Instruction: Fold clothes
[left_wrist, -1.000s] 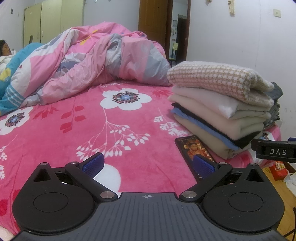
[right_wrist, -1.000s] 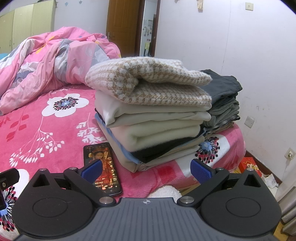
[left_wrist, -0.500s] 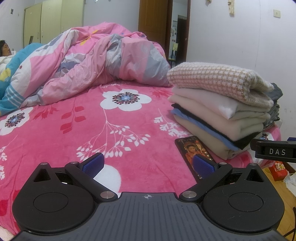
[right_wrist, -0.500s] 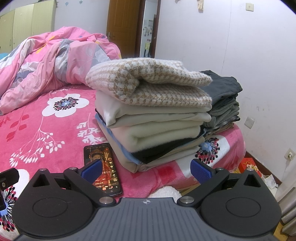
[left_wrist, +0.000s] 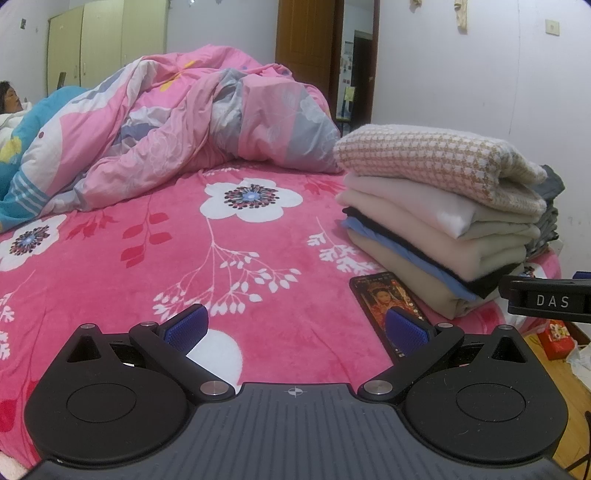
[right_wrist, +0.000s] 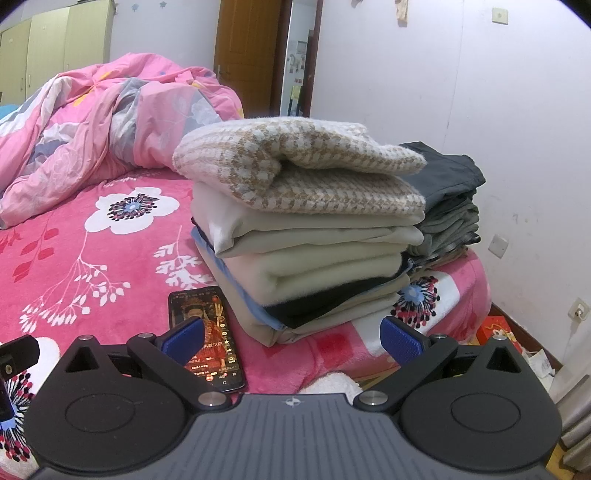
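A stack of folded clothes (right_wrist: 317, 236) sits on the pink flowered bed (left_wrist: 147, 266), topped by a beige houndstooth knit (right_wrist: 303, 162); it also shows at the right of the left wrist view (left_wrist: 439, 221). A second pile of dark grey folded clothes (right_wrist: 450, 199) lies behind it. My left gripper (left_wrist: 295, 326) is open and empty, low over the bed's front edge. My right gripper (right_wrist: 293, 334) is open and empty, in front of the stack and apart from it.
A lit phone (right_wrist: 205, 332) lies face up on the bed just left of the stack, also in the left wrist view (left_wrist: 388, 306). A crumpled pink duvet (left_wrist: 192, 122) fills the back. A person (left_wrist: 9, 101) lies far left. The wall and floor clutter (right_wrist: 498, 332) are at right.
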